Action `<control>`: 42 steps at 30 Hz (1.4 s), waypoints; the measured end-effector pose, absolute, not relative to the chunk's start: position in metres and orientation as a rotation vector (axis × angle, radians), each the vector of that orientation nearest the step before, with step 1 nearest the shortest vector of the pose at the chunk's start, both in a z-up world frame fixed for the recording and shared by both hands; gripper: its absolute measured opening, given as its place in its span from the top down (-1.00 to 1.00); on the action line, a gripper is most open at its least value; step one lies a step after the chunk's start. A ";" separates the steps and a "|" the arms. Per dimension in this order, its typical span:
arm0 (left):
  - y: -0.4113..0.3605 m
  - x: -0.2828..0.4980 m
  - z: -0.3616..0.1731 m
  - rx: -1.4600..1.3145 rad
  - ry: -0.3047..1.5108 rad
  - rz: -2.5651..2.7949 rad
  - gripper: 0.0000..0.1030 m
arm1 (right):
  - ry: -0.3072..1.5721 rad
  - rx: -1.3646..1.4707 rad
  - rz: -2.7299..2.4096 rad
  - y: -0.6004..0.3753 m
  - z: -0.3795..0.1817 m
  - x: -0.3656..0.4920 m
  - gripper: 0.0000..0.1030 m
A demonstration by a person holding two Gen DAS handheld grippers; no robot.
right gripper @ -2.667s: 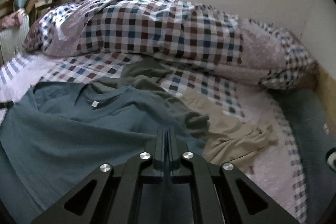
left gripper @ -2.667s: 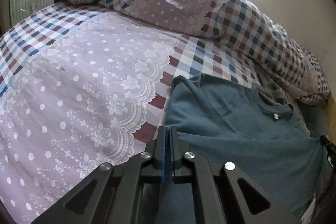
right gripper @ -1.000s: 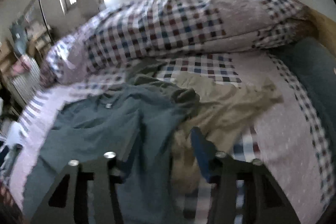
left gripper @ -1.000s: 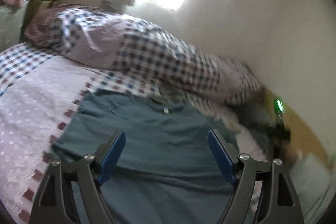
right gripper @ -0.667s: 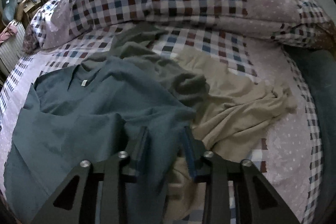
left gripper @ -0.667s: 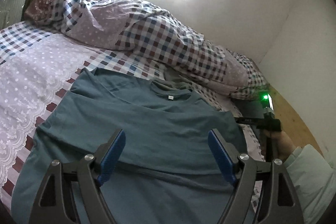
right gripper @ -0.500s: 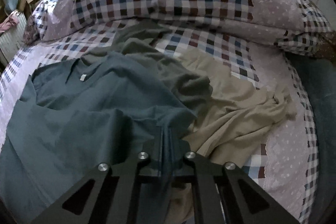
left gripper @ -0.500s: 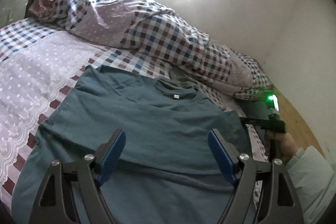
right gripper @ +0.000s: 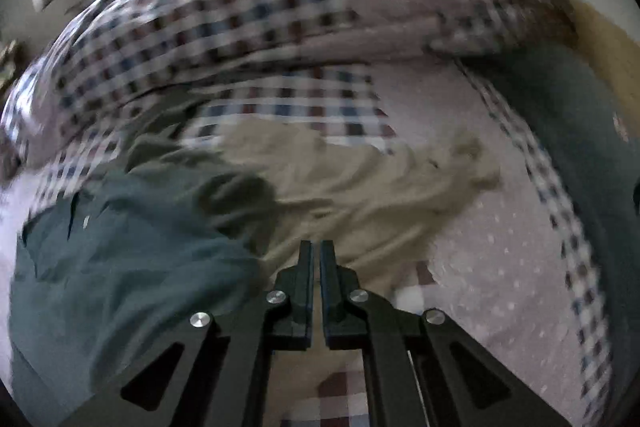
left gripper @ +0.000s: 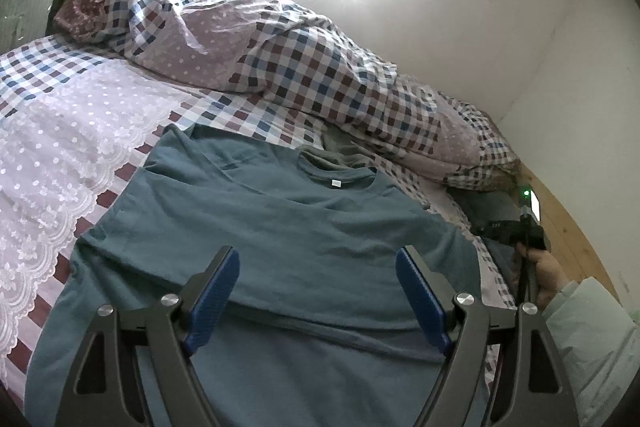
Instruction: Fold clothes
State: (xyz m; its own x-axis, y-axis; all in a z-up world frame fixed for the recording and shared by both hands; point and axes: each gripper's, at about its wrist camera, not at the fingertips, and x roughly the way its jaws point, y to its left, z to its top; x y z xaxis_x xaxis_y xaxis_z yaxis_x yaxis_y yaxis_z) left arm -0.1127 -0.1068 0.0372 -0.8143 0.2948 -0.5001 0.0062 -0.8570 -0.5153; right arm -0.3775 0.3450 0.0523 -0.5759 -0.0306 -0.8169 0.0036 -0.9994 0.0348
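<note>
While the right view is blurred, the rest reads clearly.
Left hand-held gripper: jaws wide apart, empty, over the teal T-shirt.
Right hand-held gripper: jaws closed, nothing between them.
T-shirt: spread flat on the bed.
Beige garment: crumpled beside it.

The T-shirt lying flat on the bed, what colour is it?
The T-shirt is plain teal blue, best seen in the left wrist view.
</note>
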 end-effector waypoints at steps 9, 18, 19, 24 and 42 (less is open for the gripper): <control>-0.106 -0.110 0.039 -0.892 -0.748 2.751 -0.63 | -0.240 1.199 -2.630 0.332 0.073 -0.315 0.50; -0.145 -0.088 0.050 -0.842 -0.843 2.746 -0.63 | 0.031 1.087 -2.821 0.292 0.079 -0.194 0.19; -0.153 -0.083 0.053 -0.823 -0.861 2.752 -0.63 | 0.018 1.041 -2.823 0.289 0.084 -0.174 0.15; -0.191 -0.047 0.068 -0.705 -0.950 2.781 -0.63 | -0.067 0.777 -2.905 0.283 0.104 -0.063 -0.20; -0.207 0.176 0.041 -0.695 -0.928 2.930 -0.67 | -0.083 0.591 -2.688 0.190 0.070 0.175 -0.62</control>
State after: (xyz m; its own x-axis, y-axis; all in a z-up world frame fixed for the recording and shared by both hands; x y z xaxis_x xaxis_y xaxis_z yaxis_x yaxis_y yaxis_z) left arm 0.1756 -0.2075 0.0406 -0.9027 0.1213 -0.4129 0.1385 -0.8265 -0.5456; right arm 0.1747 0.1901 0.0697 -0.8370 -0.3820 -0.3918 0.3571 -0.9238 0.1379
